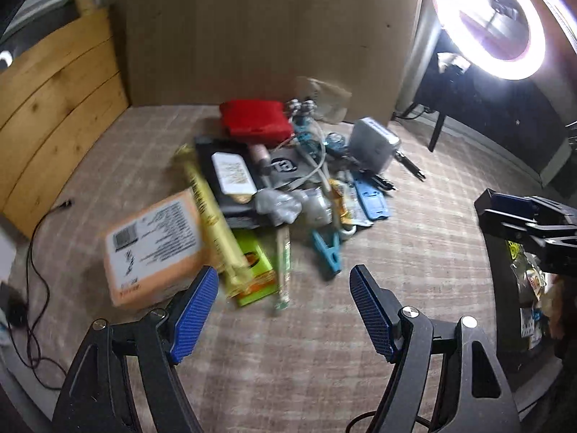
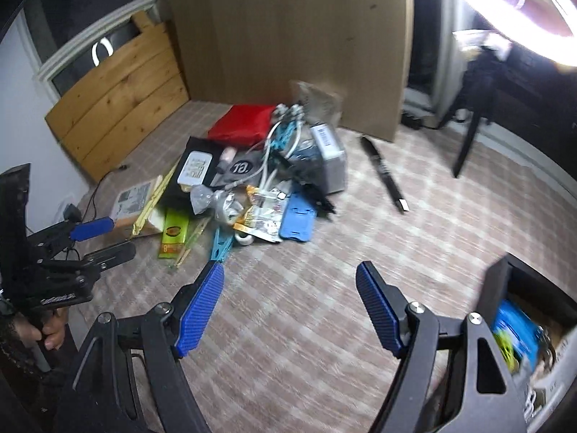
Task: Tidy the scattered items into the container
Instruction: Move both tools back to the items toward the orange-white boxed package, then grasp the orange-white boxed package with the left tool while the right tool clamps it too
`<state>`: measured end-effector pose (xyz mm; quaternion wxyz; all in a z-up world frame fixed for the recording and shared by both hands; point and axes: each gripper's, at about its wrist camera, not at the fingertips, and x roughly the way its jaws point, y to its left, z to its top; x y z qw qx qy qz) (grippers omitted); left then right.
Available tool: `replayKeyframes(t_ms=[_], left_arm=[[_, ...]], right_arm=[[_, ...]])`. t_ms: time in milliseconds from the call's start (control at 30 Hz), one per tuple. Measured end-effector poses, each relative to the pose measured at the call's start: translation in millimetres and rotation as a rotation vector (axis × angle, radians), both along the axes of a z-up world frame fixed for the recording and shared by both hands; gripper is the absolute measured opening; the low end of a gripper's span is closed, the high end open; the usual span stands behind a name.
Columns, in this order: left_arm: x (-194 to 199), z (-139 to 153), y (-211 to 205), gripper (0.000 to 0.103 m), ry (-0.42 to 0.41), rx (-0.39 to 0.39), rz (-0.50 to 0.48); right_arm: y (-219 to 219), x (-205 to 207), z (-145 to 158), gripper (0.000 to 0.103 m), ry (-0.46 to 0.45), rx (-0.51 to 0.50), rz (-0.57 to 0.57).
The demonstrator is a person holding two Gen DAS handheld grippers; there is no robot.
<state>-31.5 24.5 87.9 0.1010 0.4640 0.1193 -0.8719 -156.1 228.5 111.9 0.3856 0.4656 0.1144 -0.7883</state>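
Observation:
A pile of scattered items lies on the checked cloth: an orange box (image 1: 155,245), a green packet (image 1: 258,269), a teal clothes peg (image 1: 328,252), a red pouch (image 1: 256,121), a grey box (image 1: 375,146), a blue holder (image 1: 371,195) and white cables (image 1: 317,166). My left gripper (image 1: 285,312) is open and empty, just in front of the green packet. My right gripper (image 2: 290,308) is open and empty, over bare cloth short of the peg (image 2: 220,245). The black container (image 2: 533,288) sits at the right with several items inside; it also shows in the left wrist view (image 1: 505,274).
A black pen (image 2: 384,173) lies alone right of the pile. A cardboard sheet (image 1: 274,36) stands behind it, a wooden board (image 1: 54,108) at the left. A black cord (image 1: 36,274) trails at the left edge. A ring light (image 1: 505,18) glares at the upper right.

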Motion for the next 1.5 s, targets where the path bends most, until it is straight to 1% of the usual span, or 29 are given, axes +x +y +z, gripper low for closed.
replayKeyframes(t_ms=[100, 167, 267, 333, 400, 467, 533, 633, 700, 767, 833, 867, 933, 1000, 1067, 1167, 1233, 1267, 1333, 1367, 1400, 1433, 1500], left_arm=[[6.4, -3.0, -4.3, 0.066, -0.007, -0.009, 0.018], [12.5, -3.7, -13.3, 0.066, -0.006, -0.005, 0.04], [23.5, -2.5, -35.5, 0.066, 0.005, -0.002, 0.076], [28.8, -4.0, -53.5, 0.066, -0.001, -0.025, 0.095], [35.2, -6.8, -73.8, 0.066, -0.01, -0.05, 0.119], [39.6, -9.0, -93.8, 0.066, -0.011, -0.054, 0.134], [45.1, -9.6, -109.7, 0.066, -0.01, -0.064, 0.154], [50.2, -7.8, -135.0, 0.066, 0.013, -0.064, 0.151], [47.7, -5.7, -147.1, 0.066, 0.025, -0.076, 0.116], [40.0, -3.7, -155.8, 0.065, 0.032, -0.108, 0.076], [29.2, -2.7, -165.1, 0.055, 0.035, -0.131, 0.016], [23.1, -3.0, -169.7, 0.054, 0.034, -0.131, -0.012], [9.0, -5.1, -178.3, 0.041, 0.022, -0.12, -0.057], [-5.0, -9.0, -186.0, 0.034, 0.016, -0.095, -0.102], [-19.1, -16.2, -190.7, 0.034, -0.011, -0.087, -0.143], [-38.5, -32.4, -191.7, 0.034, -0.073, -0.099, -0.221], [-48.1, -45.2, -192.5, 0.031, -0.115, -0.11, -0.255], [-51.1, -51.5, -193.3, 0.03, -0.138, -0.099, -0.269], [-55.2, -64.0, -192.7, 0.025, -0.184, -0.037, -0.319], [-54.3, -67.8, -189.9, 0.021, -0.197, -0.015, -0.344], [-51.5, -69.0, -185.0, 0.009, -0.198, -0.009, -0.368], [-48.2, -67.8, -180.1, 0.001, -0.194, -0.008, -0.384], [-41.2, -63.3, -171.3, 0.0, -0.179, 0.005, -0.414]], right_arm=[[-16.2, -1.5, -7.9, 0.075, -0.02, 0.004, 0.033], [-25.1, -1.0, -9.7, 0.075, -0.05, -0.017, 0.048], [-42.9, 6.5, -7.3, 0.074, -0.069, -0.054, 0.098], [-60.1, 15.4, -5.8, 0.073, -0.07, -0.066, 0.142], [-75.4, 23.5, -4.2, 0.067, -0.078, -0.078, 0.176], [-92.8, 32.2, -1.9, 0.057, -0.088, -0.092, 0.203], [-107.3, 40.5, 1.6, 0.052, -0.109, -0.125, 0.229], [-134.5, 57.7, 5.8, 0.05, -0.149, -0.166, 0.288], [-156.1, 73.8, 2.8, 0.046, -0.163, -0.158, 0.335], [-176.8, 90.6, -4.9, 0.04, -0.164, -0.128, 0.373], [-192.5, 102.8, -16.2, 0.035, -0.171, -0.099, 0.39], [-200.1, 107.5, -24.5, 0.034, -0.184, -0.081, 0.387], [-209.9, 112.3, -37.7, 0.03, -0.219, -0.063, 0.369], [-216.4, 115.2, -47.2, 0.028, -0.221, -0.037, 0.342], [-220.5, 114.2, -53.7, 0.024, -0.214, -0.015, 0.303], [-225.9, 106.7, -62.3, 0.02, -0.209, 0.005, 0.237], [-230.1, 101.8, -67.8, 0.02, -0.203, 0.018, 0.201], [-231.6, 102.3, -68.3, 0.02, -0.198, 0.024, 0.187], [-232.3, 100.2, -71.9, 0.02, -0.187, 0.035, 0.159], [-232.3, 98.6, -73.4, 0.02, -0.192, 0.03, 0.144], [-231.5, 96.9, -74.3, 0.02, -0.201, 0.017, 0.13], [-230.2, 95.6, -74.9, 0.02, -0.207, 0.004, 0.119], [-228.3, 94.4, -75.9, 0.02, -0.215, -0.009, 0.107]])
